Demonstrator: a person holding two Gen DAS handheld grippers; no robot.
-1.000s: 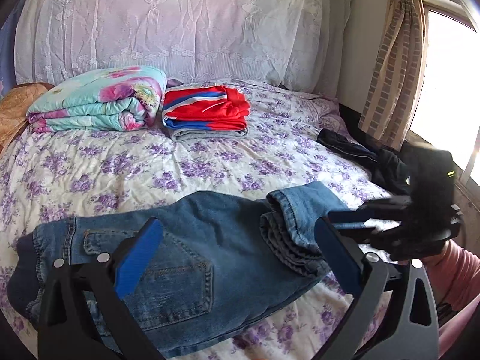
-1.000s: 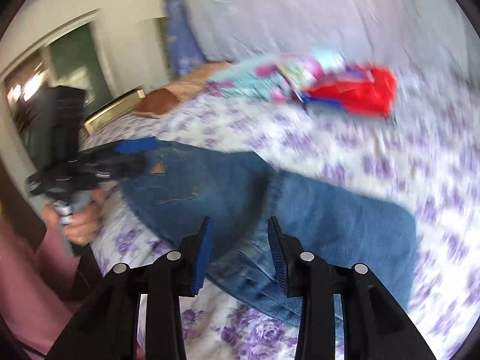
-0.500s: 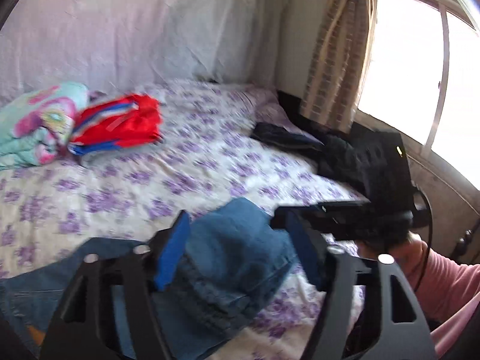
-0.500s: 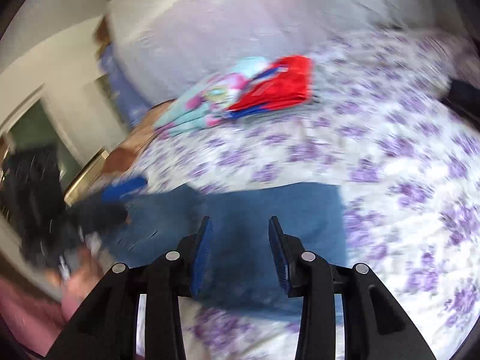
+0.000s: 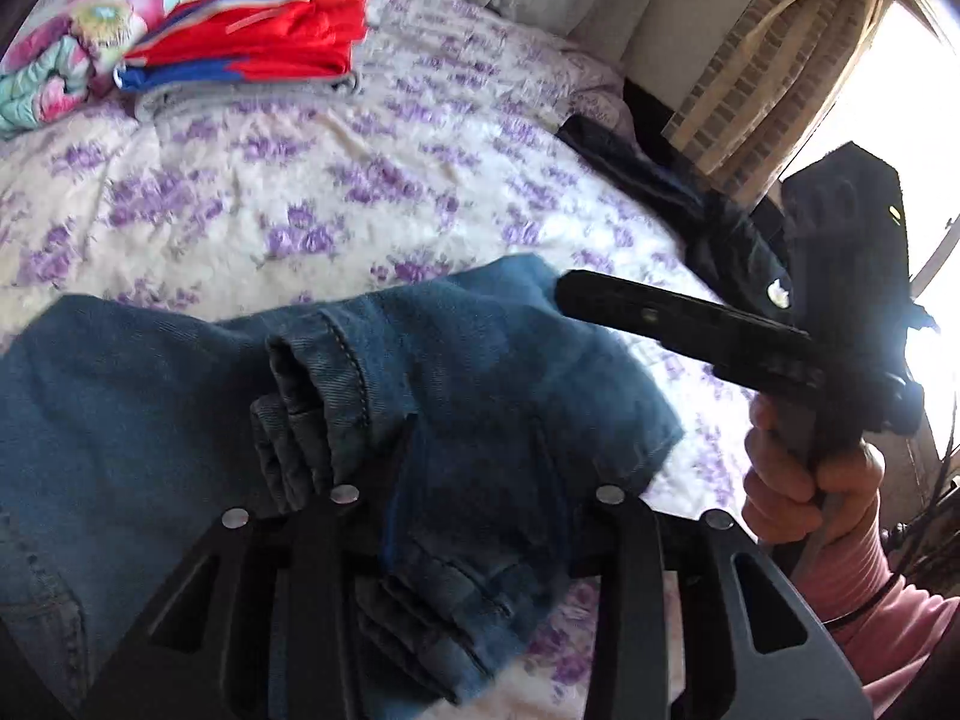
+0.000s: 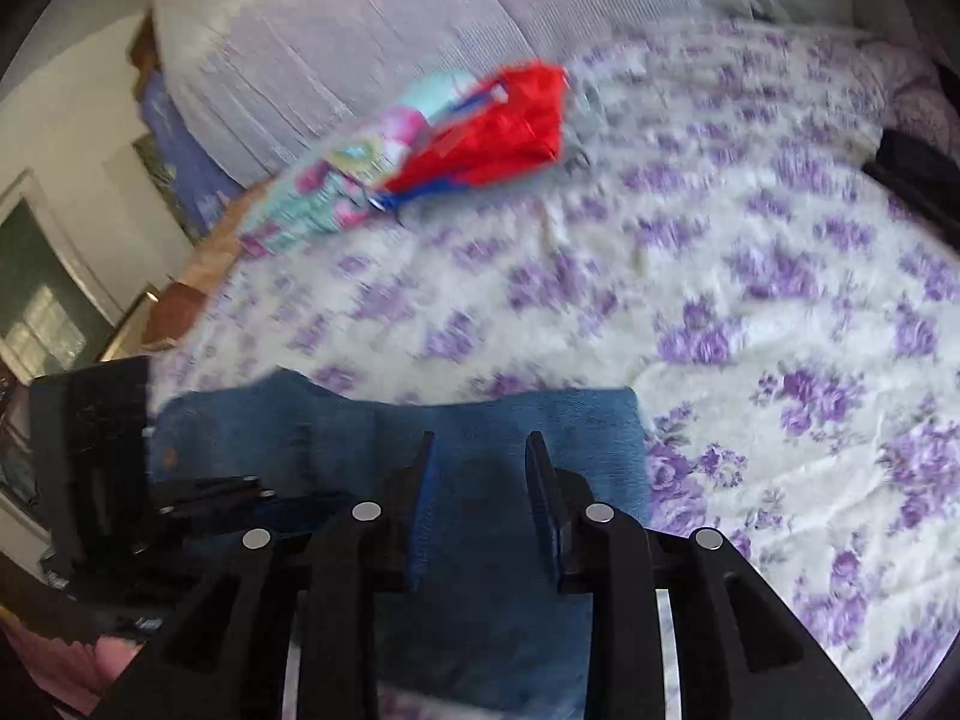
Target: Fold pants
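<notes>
The blue denim pants (image 5: 198,396) lie across the near edge of the bed (image 5: 312,180), filling the lower half of the left wrist view from about 9 o'clock round to 5 o'clock, with the leg ends already doubled back into a thick rolled stack near the centre. The left gripper (image 5: 474,456) hangs low over that stack with its fingers spread apart, straddling the denim but not pinching it, while the right gripper (image 6: 477,474) sits over the flat blue panel at 6 o'clock of its own view, fingers likewise parted with fabric showing between them (no cloth is caught in either pair). This looks like the middle of the job: one fold made, a further fold to come. The next move probably calls for both pairs of fingers to close on the thick folded edge, through all layers, and carry it toward the waistband at 9 o'clock without letting the stack slide apart. Folded red clothes (image 5: 252,42) and a floral quilt (image 5: 54,78) sit well apart at 11 o'clock.
</notes>
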